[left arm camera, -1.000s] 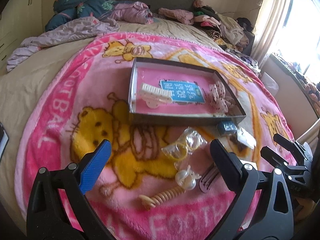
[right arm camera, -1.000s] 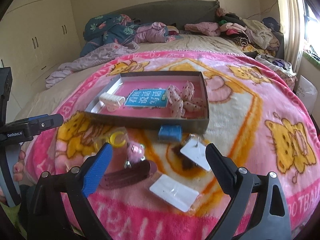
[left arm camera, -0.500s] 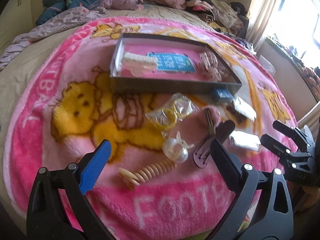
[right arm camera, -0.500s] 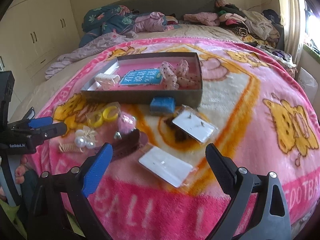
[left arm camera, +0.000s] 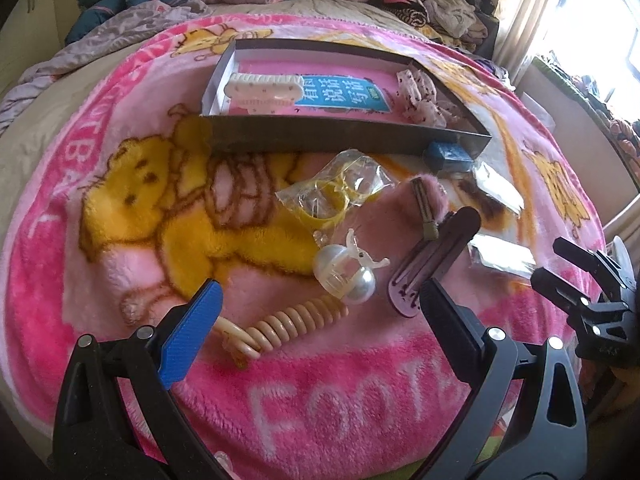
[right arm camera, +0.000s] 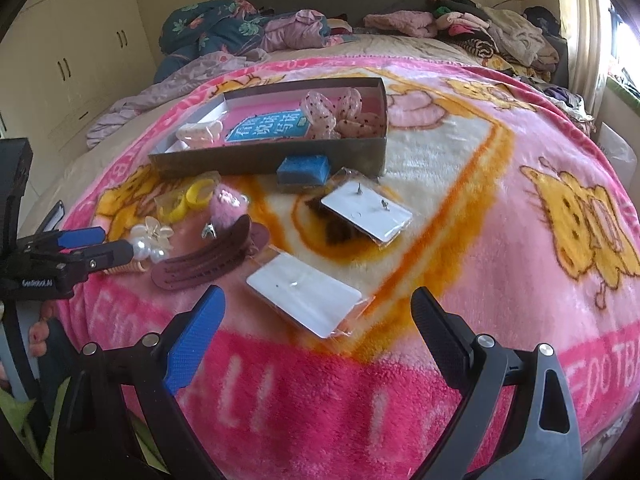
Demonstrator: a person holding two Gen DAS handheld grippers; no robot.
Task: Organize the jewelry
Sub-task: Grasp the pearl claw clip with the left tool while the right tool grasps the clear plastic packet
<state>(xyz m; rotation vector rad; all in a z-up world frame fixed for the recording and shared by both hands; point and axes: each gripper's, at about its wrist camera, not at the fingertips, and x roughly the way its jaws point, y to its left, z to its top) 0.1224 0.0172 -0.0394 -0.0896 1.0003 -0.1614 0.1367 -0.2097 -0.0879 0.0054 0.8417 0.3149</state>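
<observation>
A shallow grey box (left arm camera: 348,136) (right arm camera: 264,156) lies on the pink blanket, holding a white comb-like clip (left arm camera: 262,90), a blue card and a dotted bow (right arm camera: 336,114). In front of it lie a bag of yellow rings (left arm camera: 332,192), a pearl claw clip (left arm camera: 346,272), a beige spiral tie (left arm camera: 280,326), a dark plum hair clip (left arm camera: 434,260) (right arm camera: 208,260), a pink fuzzy clip (right arm camera: 226,204), a blue box (right arm camera: 304,168) and two white earring cards (right arm camera: 366,212) (right arm camera: 304,296). My left gripper (left arm camera: 320,300) is open over the spiral tie and pearl clip. My right gripper (right arm camera: 316,312) is open over the nearer card.
The pink cartoon blanket (right arm camera: 500,200) covers a bed. Heaped clothes and bedding (right arm camera: 248,28) lie at the far end. Cupboards (right arm camera: 68,60) stand on the left, a curtained window (left arm camera: 580,20) on the right. A hand (right arm camera: 38,332) holds the left gripper's handle.
Both grippers have come lower and closer to the loose items in front of the box. Both stay open, and nothing was taken hold of.
</observation>
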